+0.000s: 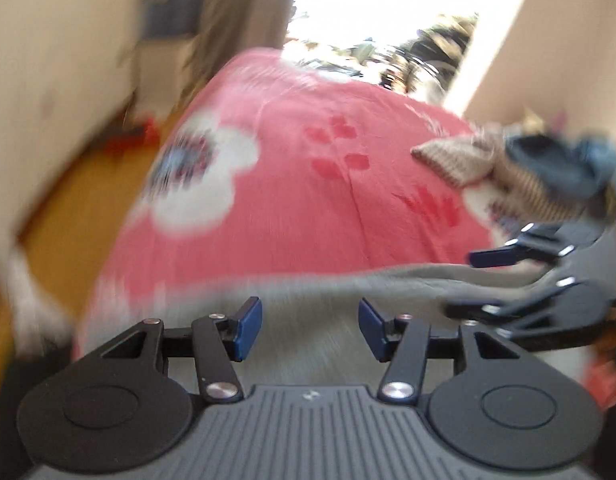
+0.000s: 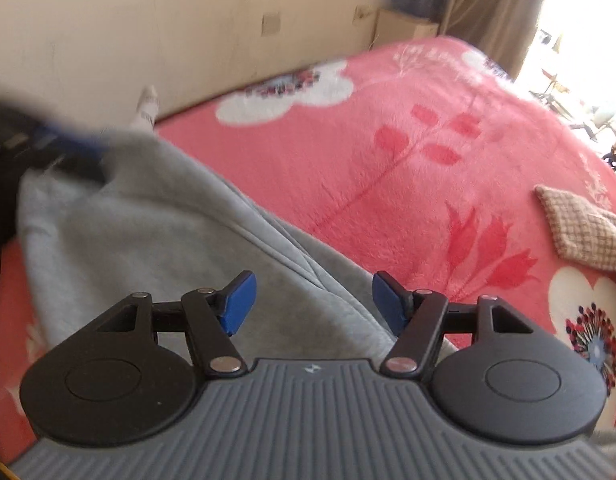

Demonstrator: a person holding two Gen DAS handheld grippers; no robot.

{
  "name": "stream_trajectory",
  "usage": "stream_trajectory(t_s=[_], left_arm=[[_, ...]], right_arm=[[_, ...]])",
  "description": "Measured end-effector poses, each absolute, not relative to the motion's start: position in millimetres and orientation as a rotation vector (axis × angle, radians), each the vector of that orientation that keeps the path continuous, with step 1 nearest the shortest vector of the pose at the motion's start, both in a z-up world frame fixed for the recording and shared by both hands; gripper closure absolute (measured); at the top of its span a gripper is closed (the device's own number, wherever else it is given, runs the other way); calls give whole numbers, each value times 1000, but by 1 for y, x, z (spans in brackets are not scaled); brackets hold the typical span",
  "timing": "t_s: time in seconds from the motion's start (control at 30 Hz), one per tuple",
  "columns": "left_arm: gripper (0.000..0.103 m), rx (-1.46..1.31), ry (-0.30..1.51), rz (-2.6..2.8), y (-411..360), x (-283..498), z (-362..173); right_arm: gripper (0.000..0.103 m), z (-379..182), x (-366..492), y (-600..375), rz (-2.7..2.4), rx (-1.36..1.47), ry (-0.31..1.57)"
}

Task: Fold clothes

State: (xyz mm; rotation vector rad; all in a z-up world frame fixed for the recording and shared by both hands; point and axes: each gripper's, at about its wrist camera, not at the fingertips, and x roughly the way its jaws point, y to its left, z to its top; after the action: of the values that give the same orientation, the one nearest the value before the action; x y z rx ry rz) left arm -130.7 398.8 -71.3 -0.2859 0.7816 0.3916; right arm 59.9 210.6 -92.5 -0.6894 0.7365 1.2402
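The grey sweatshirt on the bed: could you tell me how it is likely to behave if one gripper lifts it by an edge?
The grey sweatshirt would probably droop, since it lies in soft folds. Its thick fleece looks easy to pinch. It may drag on the fuzzy pink blanket rather than slide.

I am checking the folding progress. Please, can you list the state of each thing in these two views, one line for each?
left gripper: open, nothing between the pads.
right gripper: open, nothing between the pads, above the grey cloth.
grey garment: lying on the bed, partly folded over itself, held by neither gripper.
checked beige garment: lying apart on the blanket, not folded neatly.
pink flowered blanket: spread flat over the bed.
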Motion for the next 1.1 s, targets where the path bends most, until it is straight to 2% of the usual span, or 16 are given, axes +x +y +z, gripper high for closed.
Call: stream_trajectory(t_s=[0.1,0.23,0.33,0.37,0.4,0.43,0.5,0.53,0.6,0.7,0.97,1.1], left_arm=[[46,-130,806,326,390,-109,-92],[47,-171,841,291,396,-111,-130],[50,-156,849,307,392,-108,-135],[53,-144,856,307,391,-105,-135],[61,-139,860,310,391,-101,-135],[65,-134,864,313,392,-98,-136],[71,-115,872,320,390,-93,-136],[77,-89,874,328,388,-89,-137],[84,-27,874,353,383,-85,-138],[88,43,881,394,380,-87,-139],[85,-4,891,465,401,-88,-141],[81,-19,895,514,412,-92,-138]], right_arm=[[42,-106,75,216,1253,-726,770],[47,-125,89,218,1246,-768,831],[62,-134,95,214,1232,-782,874],[75,-134,96,213,1227,-774,880],[86,-133,96,212,1219,-770,876],[93,-130,94,211,1211,-772,854],[98,-122,89,209,1204,-774,795],[98,-118,85,209,1200,-784,755],[99,-113,77,209,1193,-806,683],[99,-114,70,213,1177,-848,615],[97,-154,69,223,1099,-884,539],[96,-136,73,217,1044,-797,558]])
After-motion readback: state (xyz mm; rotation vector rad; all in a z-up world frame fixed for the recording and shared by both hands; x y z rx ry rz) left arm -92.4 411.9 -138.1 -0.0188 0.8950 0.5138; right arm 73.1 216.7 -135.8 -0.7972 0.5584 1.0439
